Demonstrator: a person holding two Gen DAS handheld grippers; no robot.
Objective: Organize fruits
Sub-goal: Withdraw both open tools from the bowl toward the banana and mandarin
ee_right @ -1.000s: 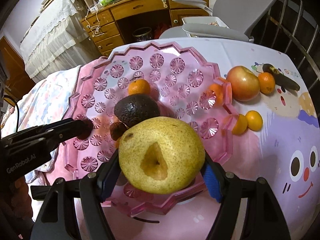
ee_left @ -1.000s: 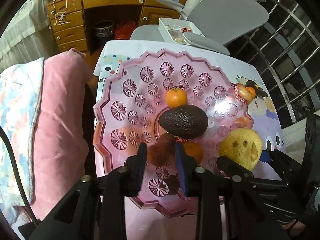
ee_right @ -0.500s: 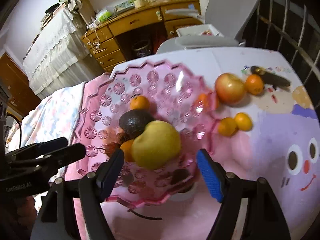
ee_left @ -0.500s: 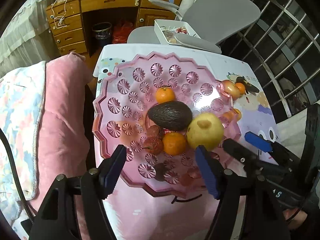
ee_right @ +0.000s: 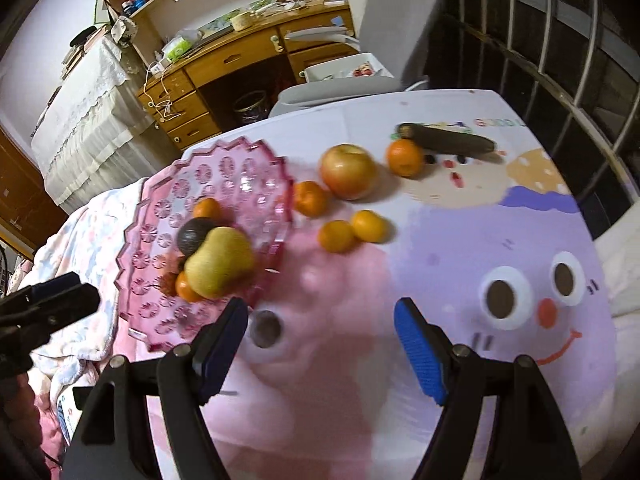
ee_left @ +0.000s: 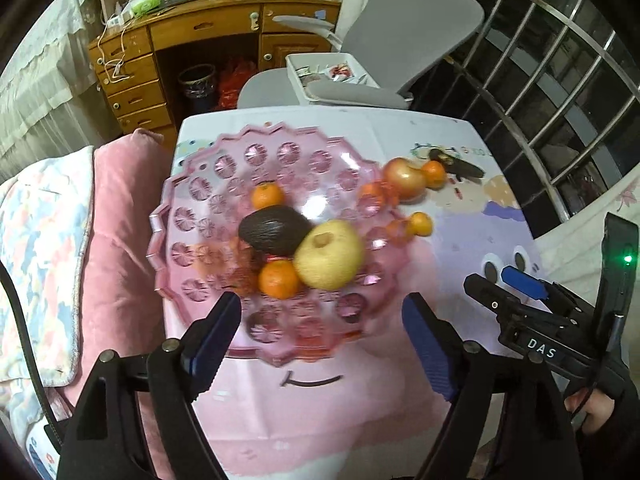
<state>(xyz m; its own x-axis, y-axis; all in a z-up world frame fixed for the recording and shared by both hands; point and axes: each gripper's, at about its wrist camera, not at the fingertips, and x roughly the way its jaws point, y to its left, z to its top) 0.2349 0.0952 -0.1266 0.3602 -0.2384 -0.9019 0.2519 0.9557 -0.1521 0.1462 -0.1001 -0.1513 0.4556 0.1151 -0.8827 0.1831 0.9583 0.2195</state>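
A pink scalloped fruit plate (ee_left: 188, 216) (ee_right: 160, 208) holds a yellow pear (ee_left: 329, 255) (ee_right: 219, 262), a dark avocado (ee_left: 274, 229) (ee_right: 194, 234), two tangerines (ee_left: 279, 283) and small reddish fruits. On the cloth to its right lie a red apple (ee_right: 349, 177) (ee_left: 404, 178), several tangerines (ee_right: 370, 226) and a dark elongated fruit (ee_right: 452, 142). My left gripper (ee_left: 322, 338) is open and empty, held back from the plate's near rim. My right gripper (ee_right: 322, 338) is open and empty, over the cloth right of the plate; it shows in the left wrist view (ee_left: 504, 286).
The table (ee_right: 480, 240) wears a pink and purple cartoon cloth. A pink cushion (ee_left: 116, 248) and floral blanket lie at the left. A grey chair (ee_left: 400, 40) with a white tray, a wooden desk (ee_left: 192, 48) and a metal railing (ee_left: 560, 80) stand behind.
My right gripper let go of the pear into the plate and pulled back to the right. My left gripper opened off a small reddish fruit and drew back.
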